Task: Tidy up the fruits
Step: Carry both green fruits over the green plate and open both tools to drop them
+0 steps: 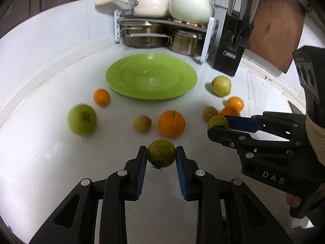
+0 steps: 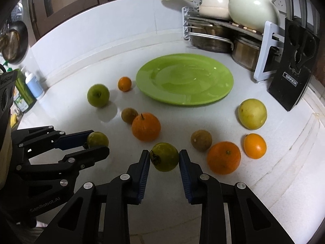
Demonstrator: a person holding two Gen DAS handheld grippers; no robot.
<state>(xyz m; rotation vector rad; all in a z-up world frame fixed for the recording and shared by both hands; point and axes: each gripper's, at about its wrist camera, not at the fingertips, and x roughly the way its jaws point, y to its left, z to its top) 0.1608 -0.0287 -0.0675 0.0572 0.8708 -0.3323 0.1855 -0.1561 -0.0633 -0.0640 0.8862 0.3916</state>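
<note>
Each gripper, left (image 1: 161, 156) and right (image 2: 164, 159), squeezes a small green fruit, and the green plate (image 1: 121, 85) sits straight ahead, past the loose fruit

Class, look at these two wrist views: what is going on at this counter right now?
A person holds two grippers over a white counter. The left gripper is shut on a small green round fruit, and the right gripper is shut on a second small green round fruit. The round green plate behind them holds no fruit yet. Oranges, a green apple, a yellow pear-like fruit and small brown fruits lie loose on the counter.
</note>
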